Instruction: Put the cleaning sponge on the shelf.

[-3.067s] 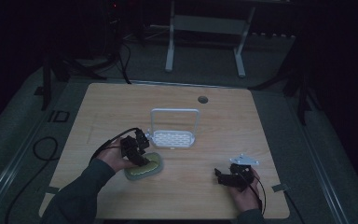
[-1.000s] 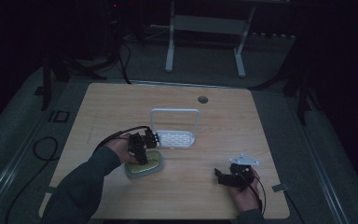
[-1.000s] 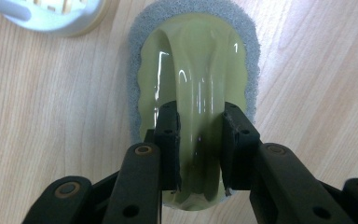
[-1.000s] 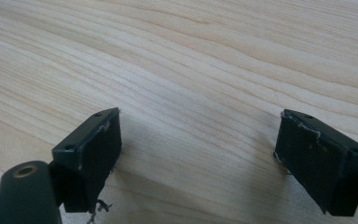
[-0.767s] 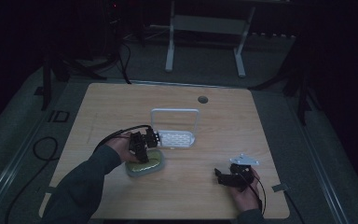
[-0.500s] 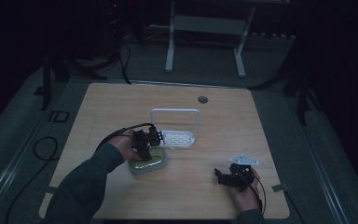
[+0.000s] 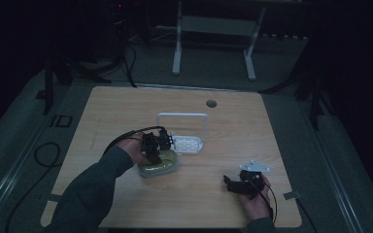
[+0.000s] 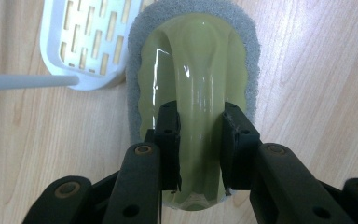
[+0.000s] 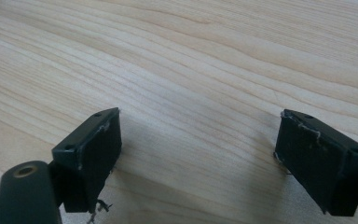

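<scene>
On the wooden table (image 7: 126, 111), the left gripper (image 8: 199, 135) is clenched on the raised glossy handle of a yellow-green scrubbing sponge (image 8: 196, 84), one jaw pressed on each side of the handle ridge. The sponge's grey abrasive pad (image 8: 251, 51) frames the plastic top and lies flat on the wood. In the high view the sponge (image 7: 164, 165) sits a little toward 8 o'clock from the table's middle, with the left gripper (image 7: 154, 145) over it. A white slotted plastic holder (image 7: 187, 143) with an upright loop handle lies just beside the sponge at its 1 o'clock; whether they touch, I cannot tell. The right gripper (image 9: 198, 154) is released, its jaws spread wide over bare wood. In the high view it (image 7: 233, 184) rests near the table's 5 o'clock edge, well apart from the sponge.
</scene>
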Motion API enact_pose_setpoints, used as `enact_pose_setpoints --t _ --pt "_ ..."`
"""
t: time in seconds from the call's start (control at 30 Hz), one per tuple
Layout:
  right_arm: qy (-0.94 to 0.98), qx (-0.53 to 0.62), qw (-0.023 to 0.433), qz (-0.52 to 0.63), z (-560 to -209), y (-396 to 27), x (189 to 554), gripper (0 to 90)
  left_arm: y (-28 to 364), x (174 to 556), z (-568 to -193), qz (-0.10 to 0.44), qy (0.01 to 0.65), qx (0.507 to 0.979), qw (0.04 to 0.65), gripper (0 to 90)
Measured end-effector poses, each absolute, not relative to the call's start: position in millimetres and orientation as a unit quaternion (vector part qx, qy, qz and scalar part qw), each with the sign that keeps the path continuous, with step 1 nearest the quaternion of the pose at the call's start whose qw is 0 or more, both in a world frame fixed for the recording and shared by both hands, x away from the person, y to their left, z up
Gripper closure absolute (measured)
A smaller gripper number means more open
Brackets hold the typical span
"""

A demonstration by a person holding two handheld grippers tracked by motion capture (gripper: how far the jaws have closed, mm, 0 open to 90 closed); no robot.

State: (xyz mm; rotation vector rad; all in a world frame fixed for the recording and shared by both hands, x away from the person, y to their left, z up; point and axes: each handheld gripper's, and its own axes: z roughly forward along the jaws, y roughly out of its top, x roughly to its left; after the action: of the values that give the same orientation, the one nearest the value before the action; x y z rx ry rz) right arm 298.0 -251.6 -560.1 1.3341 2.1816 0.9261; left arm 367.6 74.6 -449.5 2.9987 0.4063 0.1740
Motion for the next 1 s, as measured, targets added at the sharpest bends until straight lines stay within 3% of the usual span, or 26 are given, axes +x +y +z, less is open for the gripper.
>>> enact_pose_setpoints --t 1.0 --pt "0.784 0.480 0.209 0.333 -560.1 -251.5 298.0 14.0 56.5 373.9 -439.7 0.095 0.100 0.988 0.069 71.7"
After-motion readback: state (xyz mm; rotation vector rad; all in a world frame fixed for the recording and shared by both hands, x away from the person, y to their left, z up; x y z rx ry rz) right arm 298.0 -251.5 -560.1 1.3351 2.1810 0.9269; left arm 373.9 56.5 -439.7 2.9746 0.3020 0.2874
